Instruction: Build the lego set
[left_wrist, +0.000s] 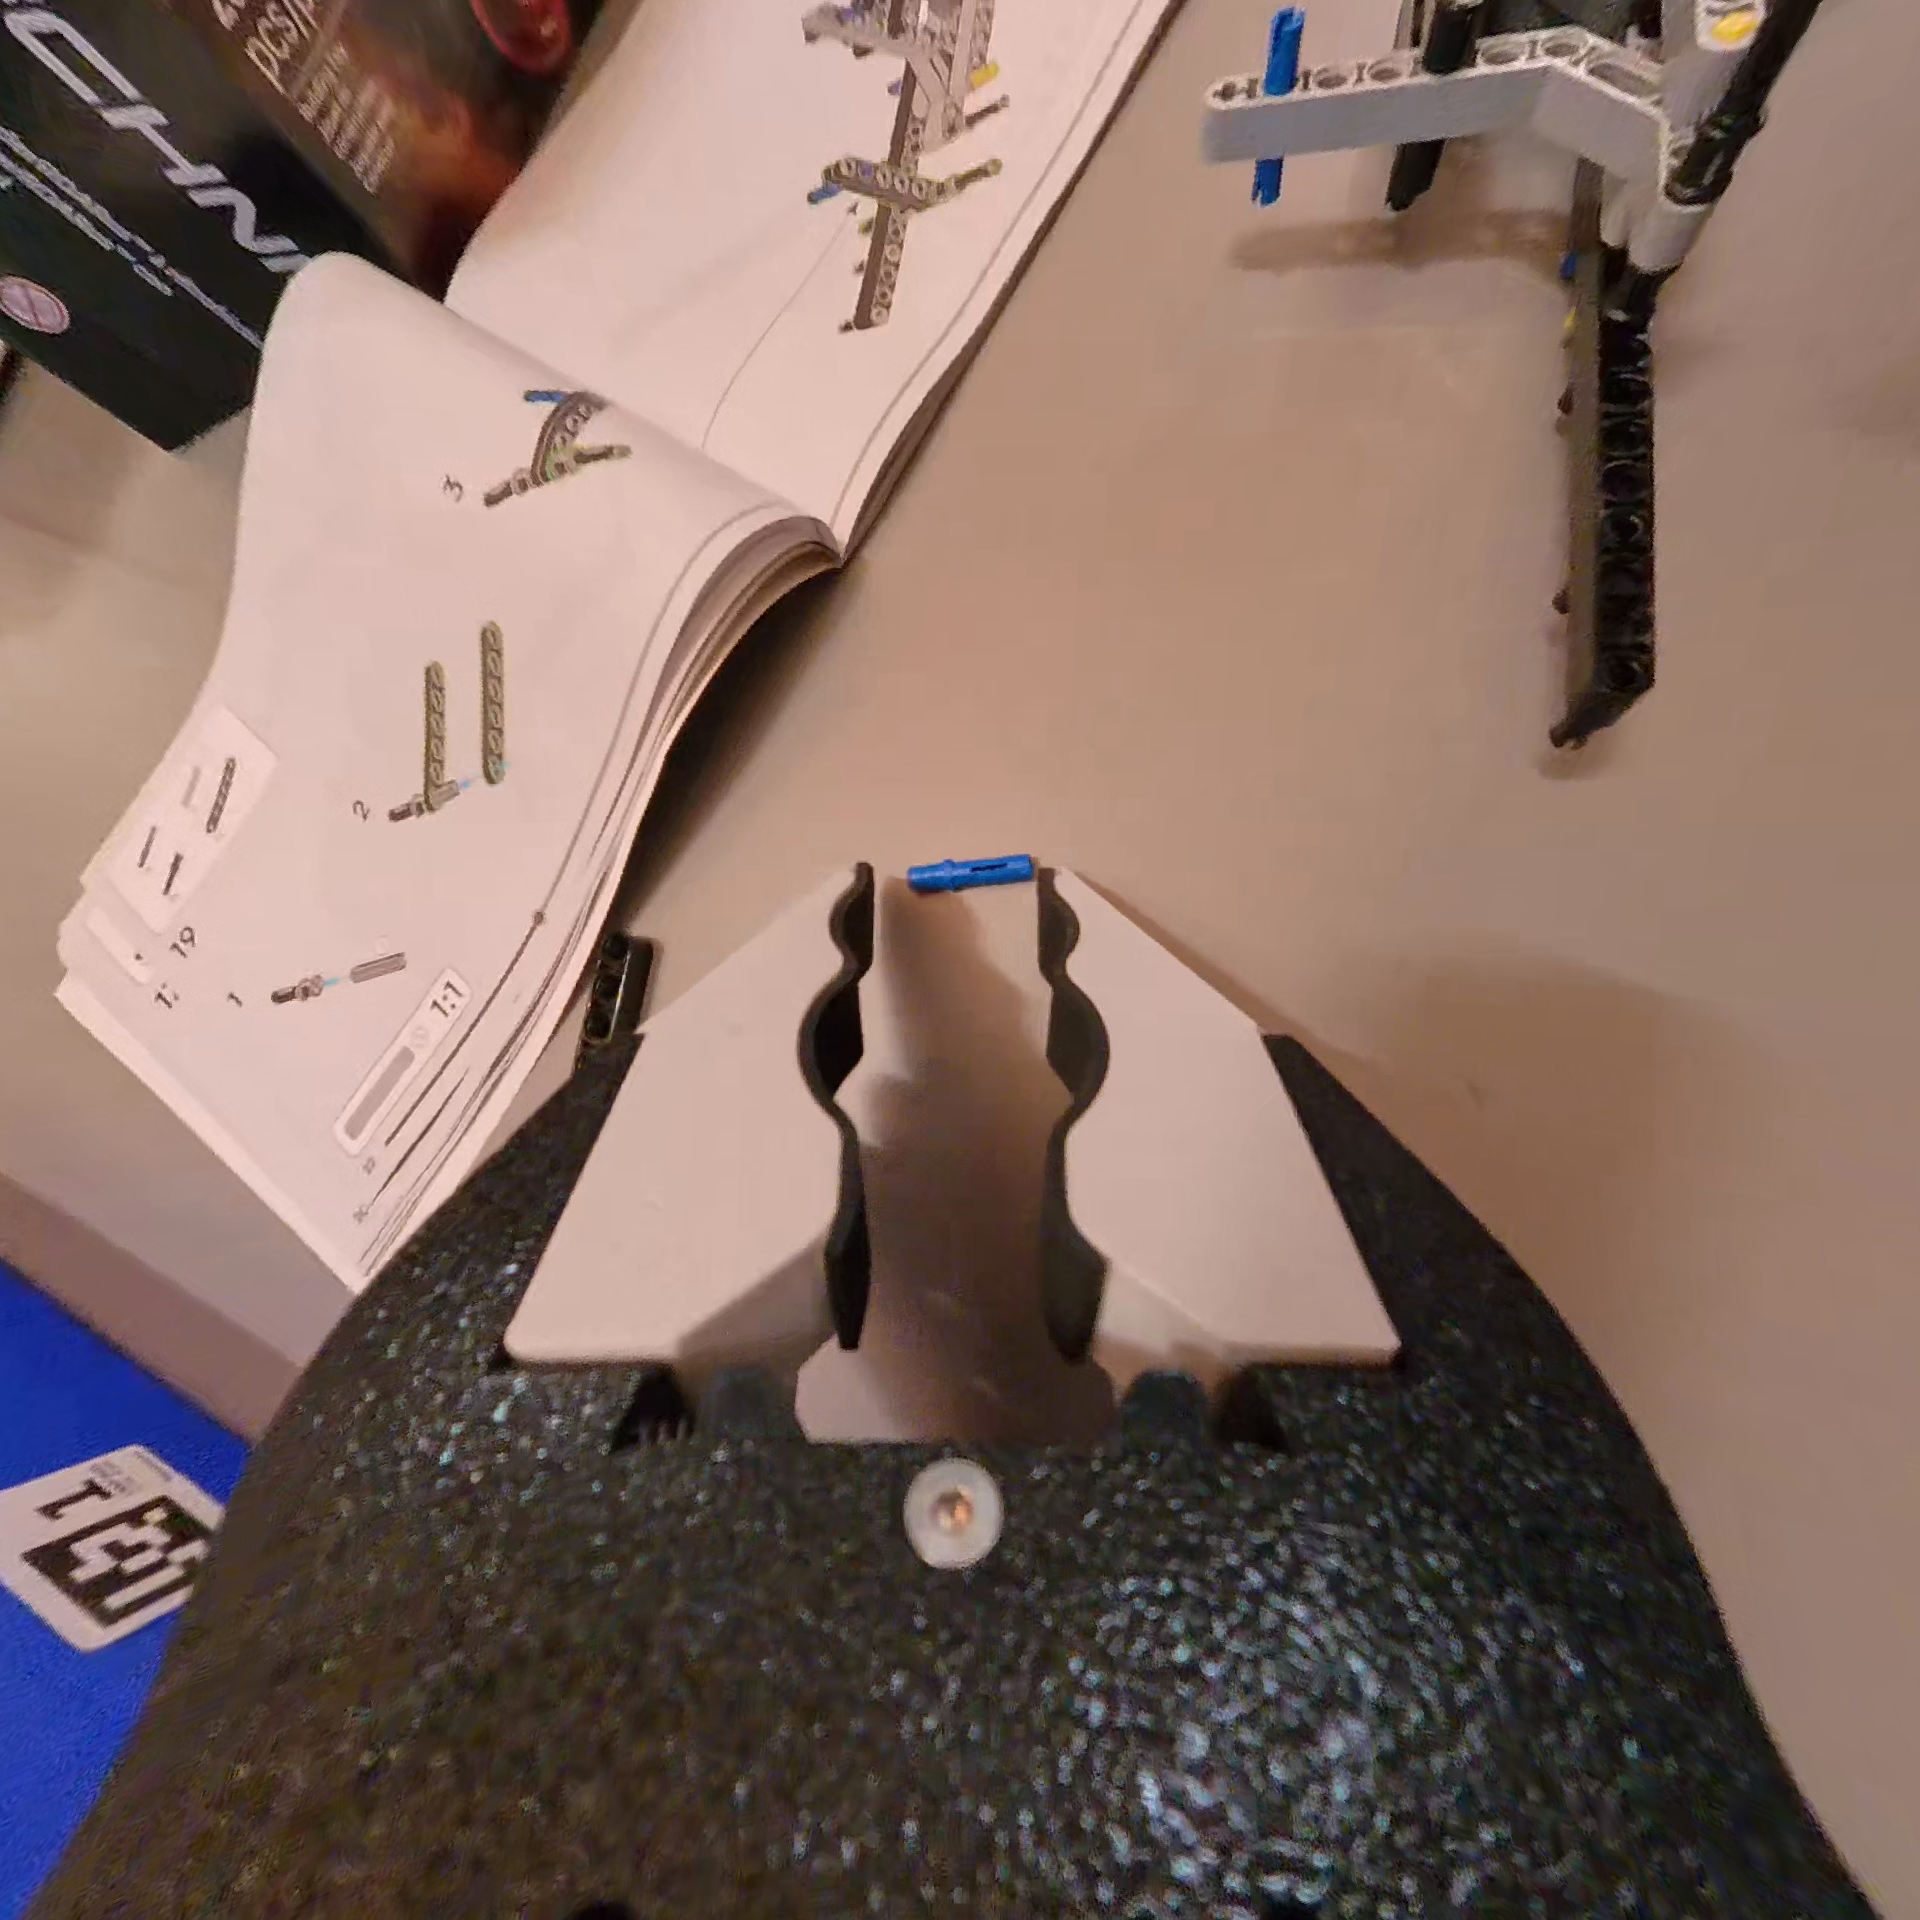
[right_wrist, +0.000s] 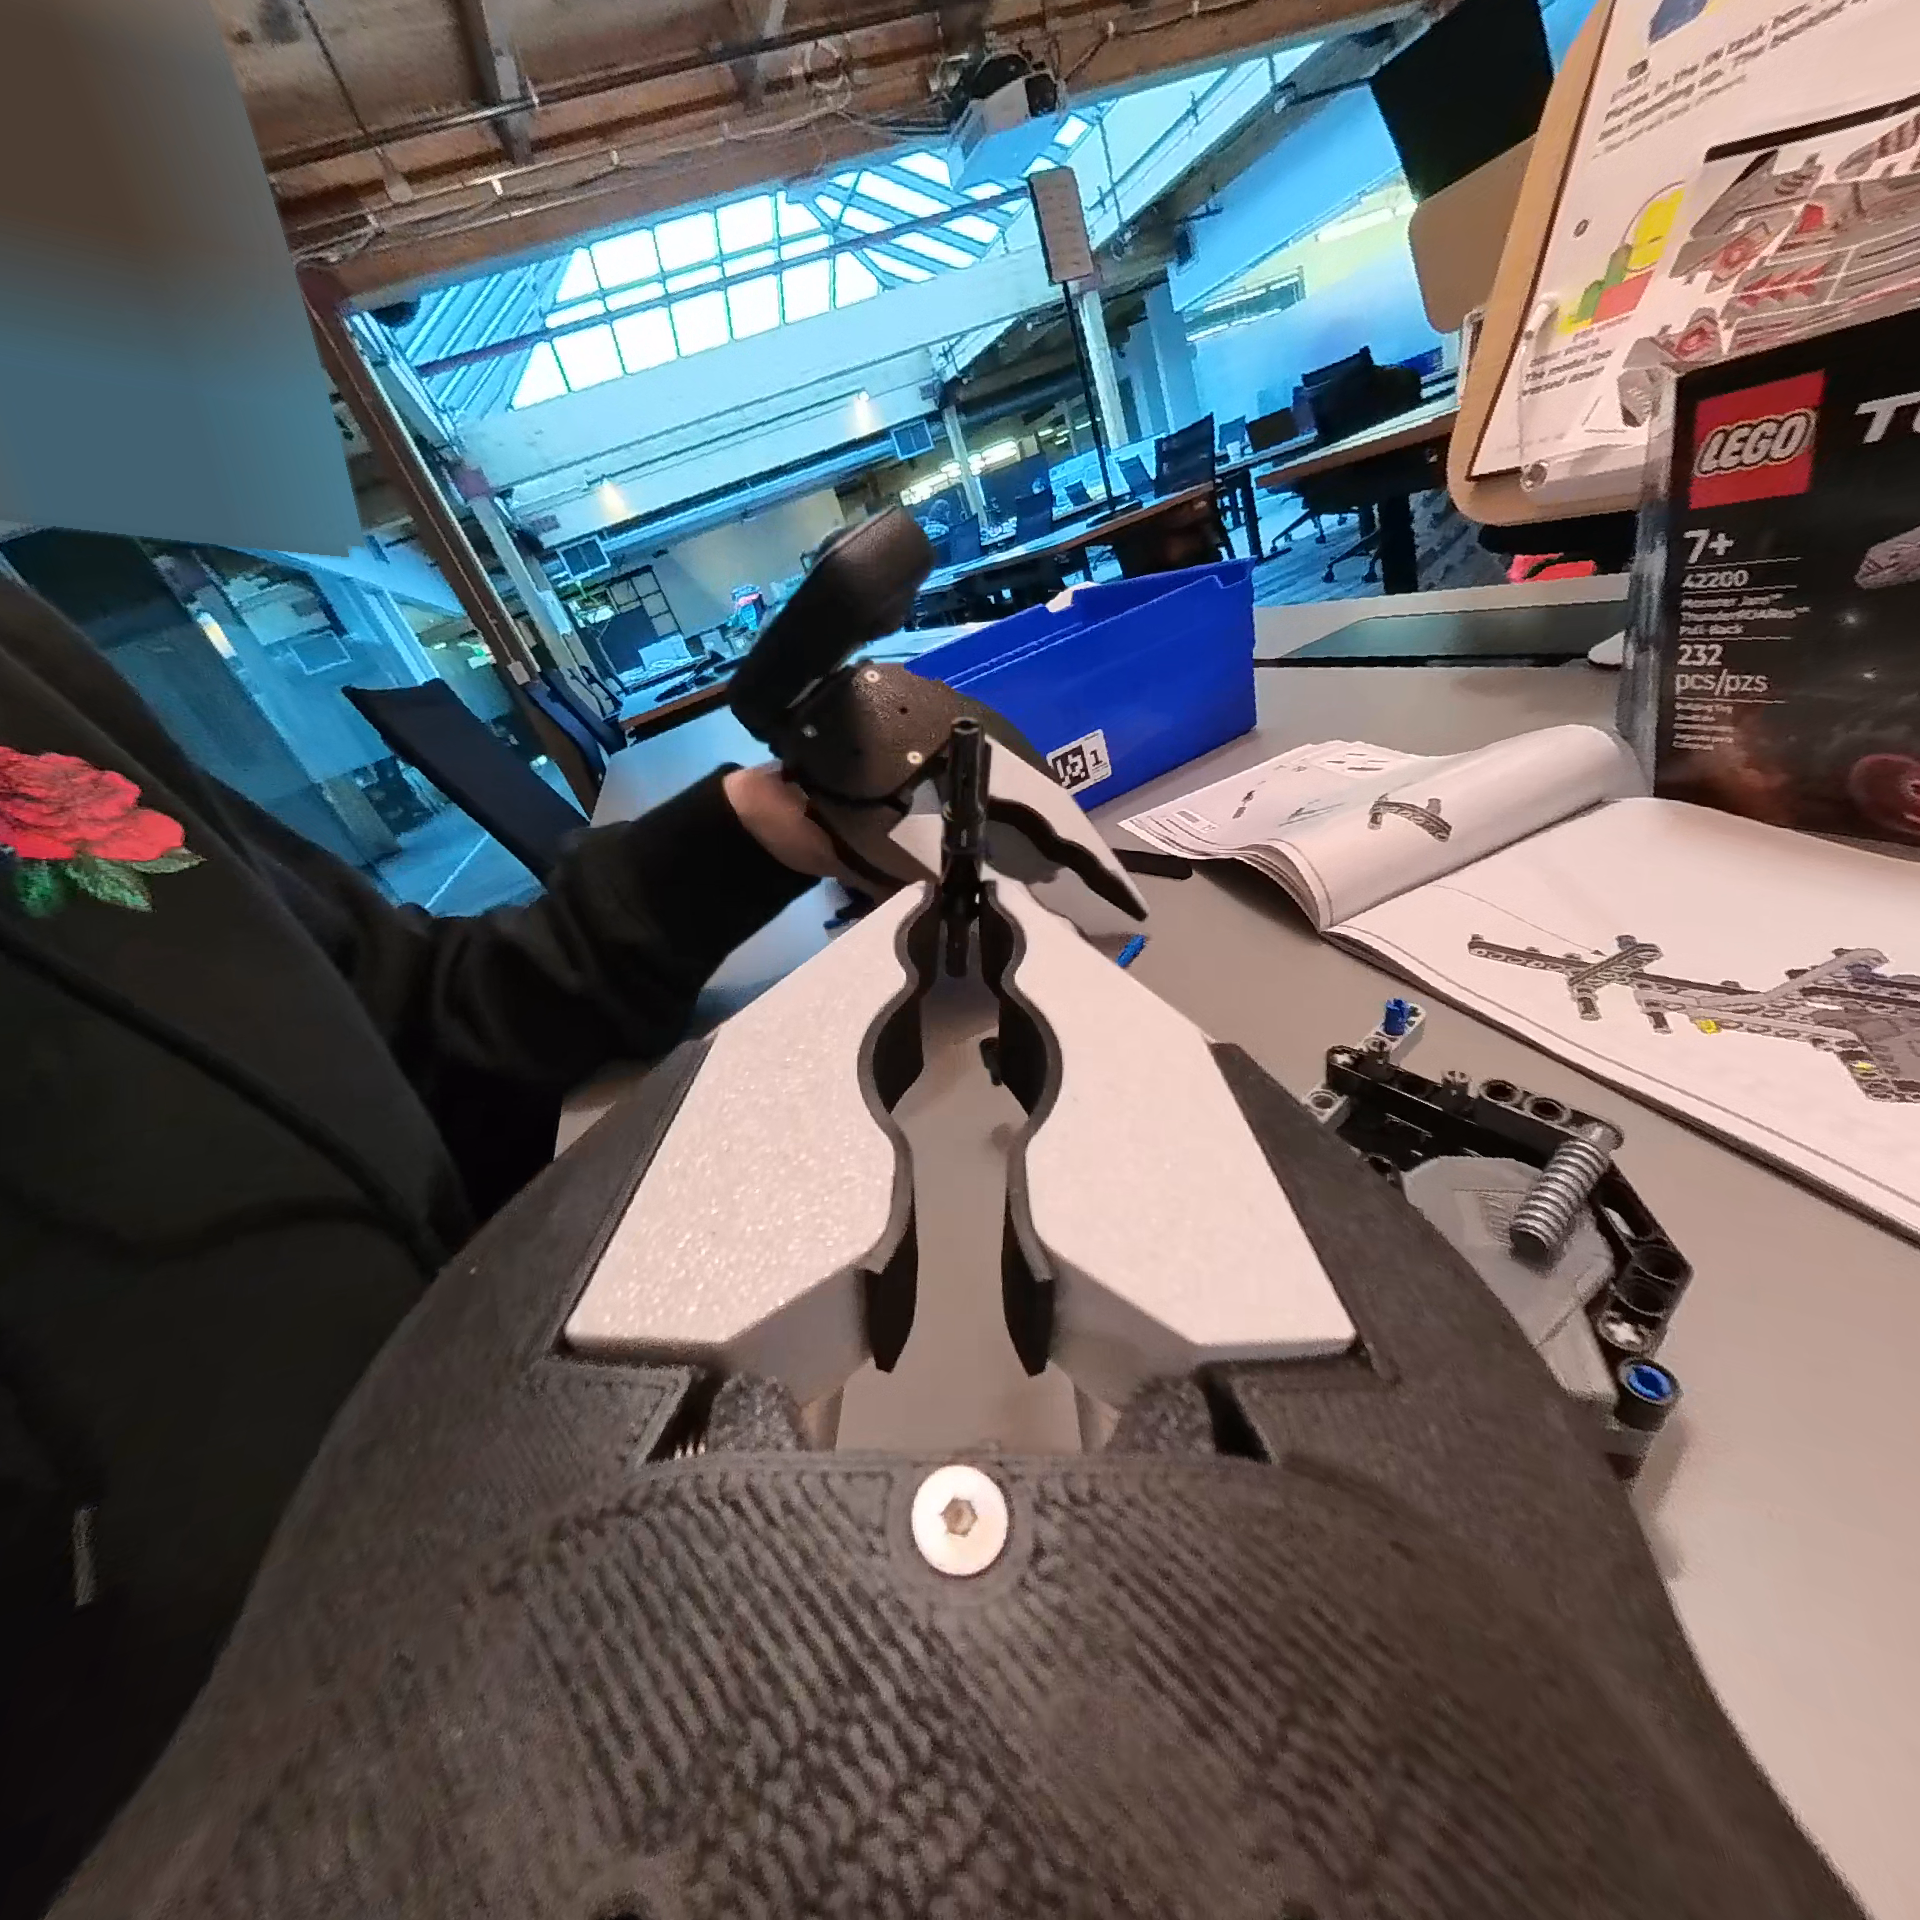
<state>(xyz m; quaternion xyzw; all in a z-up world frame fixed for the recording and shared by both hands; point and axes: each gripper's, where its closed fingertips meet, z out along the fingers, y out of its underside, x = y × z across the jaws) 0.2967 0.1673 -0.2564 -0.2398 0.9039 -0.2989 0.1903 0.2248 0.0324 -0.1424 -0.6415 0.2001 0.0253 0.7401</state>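
Observation:
My left gripper (left_wrist: 954, 891) is open and low over the grey table. A small blue pin (left_wrist: 971, 873) lies crosswise on the table right at its fingertips, between them and not gripped. My right gripper (right_wrist: 961, 909) is shut on a thin black axle piece (right_wrist: 961, 821) and holds it upright above the table. In the right wrist view the left gripper (right_wrist: 1127, 899) is held by a hand and points down at the blue pin (right_wrist: 1132, 948). The partly built model (left_wrist: 1558, 114) of grey and black beams stands at the far right; it also shows in the right wrist view (right_wrist: 1507, 1174).
An open instruction booklet (left_wrist: 520, 644) lies left of the left gripper, with the set's box (left_wrist: 156, 208) behind it. A short black beam (left_wrist: 620, 987) lies by the booklet's edge. A blue bin (right_wrist: 1122, 665) stands at the back. A person's dark sleeve (right_wrist: 468, 987) is on the left.

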